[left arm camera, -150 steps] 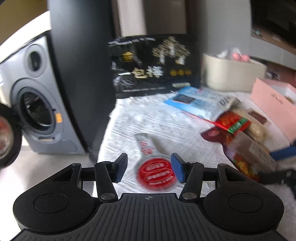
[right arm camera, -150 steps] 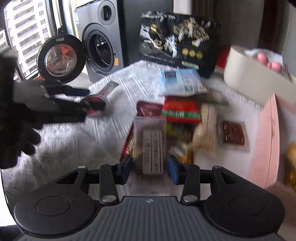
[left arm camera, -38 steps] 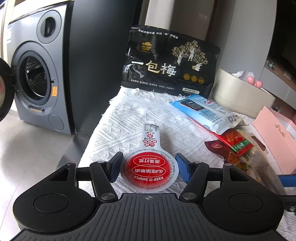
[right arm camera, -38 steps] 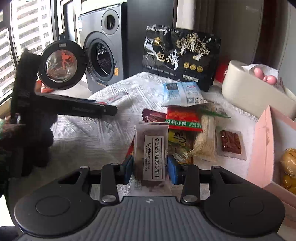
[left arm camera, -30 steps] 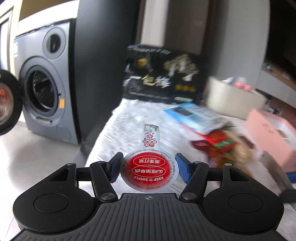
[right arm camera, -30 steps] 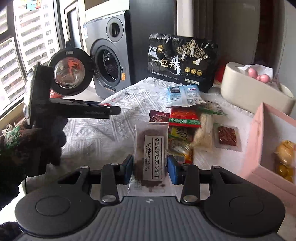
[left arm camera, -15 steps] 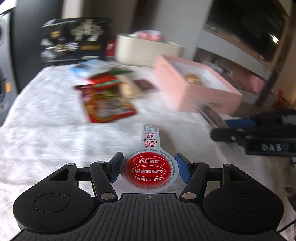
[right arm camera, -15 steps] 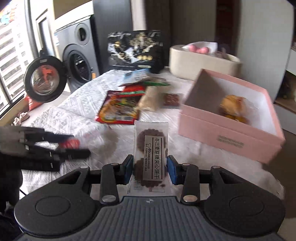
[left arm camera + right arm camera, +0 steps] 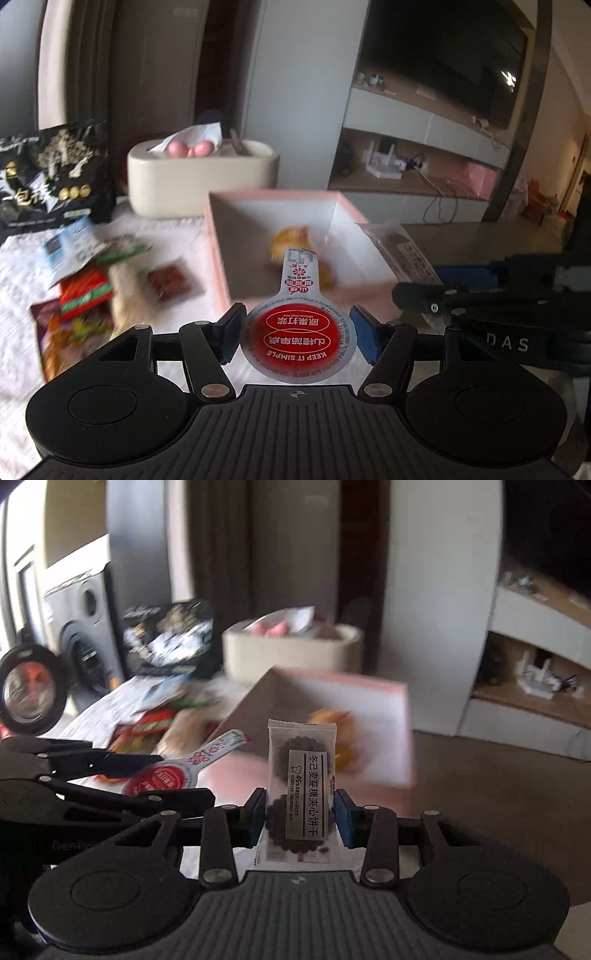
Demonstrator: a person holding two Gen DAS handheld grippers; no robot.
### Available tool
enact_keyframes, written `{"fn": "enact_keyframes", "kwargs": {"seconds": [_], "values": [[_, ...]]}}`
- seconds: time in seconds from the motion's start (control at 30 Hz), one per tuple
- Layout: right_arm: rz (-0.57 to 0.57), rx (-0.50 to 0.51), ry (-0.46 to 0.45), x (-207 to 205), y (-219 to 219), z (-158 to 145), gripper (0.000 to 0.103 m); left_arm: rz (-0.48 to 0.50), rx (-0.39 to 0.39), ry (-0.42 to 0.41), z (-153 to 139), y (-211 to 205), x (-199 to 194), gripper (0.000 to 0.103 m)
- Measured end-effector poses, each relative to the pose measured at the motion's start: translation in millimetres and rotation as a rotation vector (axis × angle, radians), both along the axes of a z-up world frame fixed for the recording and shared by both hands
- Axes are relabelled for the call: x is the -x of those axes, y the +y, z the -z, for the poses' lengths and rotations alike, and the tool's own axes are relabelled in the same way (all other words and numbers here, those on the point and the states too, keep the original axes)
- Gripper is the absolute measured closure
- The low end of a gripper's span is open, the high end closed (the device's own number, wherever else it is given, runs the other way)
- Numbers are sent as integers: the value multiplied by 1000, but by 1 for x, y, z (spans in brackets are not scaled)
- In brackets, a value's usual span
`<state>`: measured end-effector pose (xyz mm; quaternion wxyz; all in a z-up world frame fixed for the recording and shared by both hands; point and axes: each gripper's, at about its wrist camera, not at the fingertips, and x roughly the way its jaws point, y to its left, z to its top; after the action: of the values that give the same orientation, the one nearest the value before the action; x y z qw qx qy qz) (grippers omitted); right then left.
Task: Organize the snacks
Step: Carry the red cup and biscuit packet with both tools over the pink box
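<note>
My left gripper (image 9: 297,332) is shut on a round red-lidded jelly cup (image 9: 299,336) with a long white tab, held up in front of the open pink box (image 9: 216,243). That cup (image 9: 166,775) also shows in the right wrist view, at the left between black fingers. My right gripper (image 9: 299,816) is shut on a clear cookie packet (image 9: 301,790) with dark round biscuits, held upright before the pink box (image 9: 369,686). Yellow wrapped snacks (image 9: 291,236) lie inside the box. The cookie packet (image 9: 402,251) also shows at the box's right edge.
Several loose snack packets (image 9: 92,280) lie on the white cloth (image 9: 18,258) left of the box. A black bag (image 9: 51,177) and a cream tub (image 9: 199,173) with pink eggs stand behind. A washing machine (image 9: 85,627) is at far left; shelves (image 9: 413,162) at right.
Both grippers have swung right, away from the washing machine, carrying the jelly cup and the cookie packet. The pink box now sits straight ahead and closer in both views.
</note>
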<state>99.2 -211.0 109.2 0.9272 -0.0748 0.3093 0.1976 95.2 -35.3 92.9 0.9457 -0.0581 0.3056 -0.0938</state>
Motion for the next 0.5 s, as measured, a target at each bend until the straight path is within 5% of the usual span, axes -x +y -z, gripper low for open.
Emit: {"fn": "enact_keyframes", "kwargs": {"seconds": [0.27,0.5], "values": [[75,-9,-22,-57,-4,-3,64,-41,-32,-54,-11,-8,-51,35],[112,4,21,-93,3,20,64,-64,-45,-19,2,-5,-79,35]]}}
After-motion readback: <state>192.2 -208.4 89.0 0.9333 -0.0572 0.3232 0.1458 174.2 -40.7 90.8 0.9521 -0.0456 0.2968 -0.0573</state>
